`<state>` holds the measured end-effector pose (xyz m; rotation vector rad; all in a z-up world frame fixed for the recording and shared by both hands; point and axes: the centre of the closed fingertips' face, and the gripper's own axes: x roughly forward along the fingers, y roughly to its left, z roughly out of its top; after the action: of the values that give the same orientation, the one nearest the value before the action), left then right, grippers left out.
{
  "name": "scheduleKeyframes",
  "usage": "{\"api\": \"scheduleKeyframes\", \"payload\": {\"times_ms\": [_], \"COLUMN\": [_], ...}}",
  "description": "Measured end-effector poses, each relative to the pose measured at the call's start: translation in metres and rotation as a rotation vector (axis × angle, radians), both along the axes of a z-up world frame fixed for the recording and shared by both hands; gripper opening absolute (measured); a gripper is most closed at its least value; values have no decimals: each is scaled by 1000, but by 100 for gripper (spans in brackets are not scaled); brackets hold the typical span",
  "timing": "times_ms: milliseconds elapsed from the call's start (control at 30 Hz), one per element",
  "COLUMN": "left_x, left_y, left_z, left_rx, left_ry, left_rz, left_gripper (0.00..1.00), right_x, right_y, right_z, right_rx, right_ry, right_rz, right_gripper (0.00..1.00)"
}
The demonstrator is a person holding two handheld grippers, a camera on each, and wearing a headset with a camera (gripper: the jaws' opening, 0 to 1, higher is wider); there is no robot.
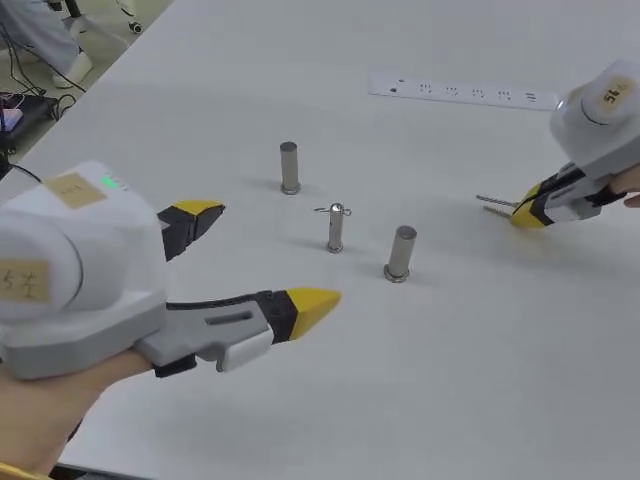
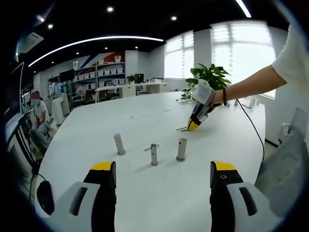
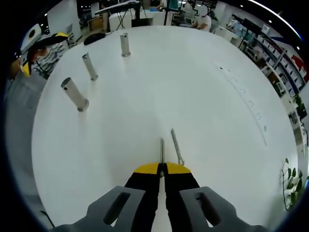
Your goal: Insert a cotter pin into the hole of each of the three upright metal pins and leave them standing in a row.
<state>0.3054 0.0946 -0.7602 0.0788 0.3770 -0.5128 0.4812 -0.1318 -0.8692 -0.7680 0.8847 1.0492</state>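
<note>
The left gripper (image 1: 270,254) hovers with jaws spread near three upright pins (image 1: 401,252) in a row on the table (image 1: 300,60), the middle pin (image 1: 335,232) carrying a cotter pin (image 1: 333,210) through its top, while the right gripper (image 1: 520,215), well apart, pinches a second cotter (image 3: 162,147) beside a loose third (image 3: 176,145).

Each gripper is built as a white and grey housing with two black jaws tipped in yellow. On the left gripper (image 1: 258,254), at the lower left of the frame, two tan labels (image 1: 72,190) with handwritten marks and a small green light (image 1: 108,183) are seen. A tan round-top label (image 1: 612,95) is carried by the right gripper (image 1: 520,214), at the upper right. A white short sleeve (image 2: 294,58) and a dark wristband (image 2: 224,96) are worn.
</note>
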Motion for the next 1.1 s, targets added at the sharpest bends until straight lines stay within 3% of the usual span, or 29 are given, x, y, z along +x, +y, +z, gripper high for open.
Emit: {"api": "scheduleKeyframes", "payload": {"times_ms": [400, 633, 833, 1100], "left_x": [0, 0, 1, -1], "left_y": [-5, -12, -20, -33], "left_z": [2, 3, 6, 9], "left_rx": [9, -4, -39, -51], "left_ry": [0, 7, 17, 32], "left_rz": [-22, -40, -57, -105], "left_gripper": [77, 73, 67, 58], "right_x": [-10, -21, -36, -64], "right_y": [1, 2, 10, 34], "right_z": [7, 20, 40, 71], "right_rx": [-27, 8, 58, 156], "right_ry": [-55, -94, -138, -186], "right_rz": [52, 61, 80, 119], "right_gripper": [2, 2, 2, 2]}}
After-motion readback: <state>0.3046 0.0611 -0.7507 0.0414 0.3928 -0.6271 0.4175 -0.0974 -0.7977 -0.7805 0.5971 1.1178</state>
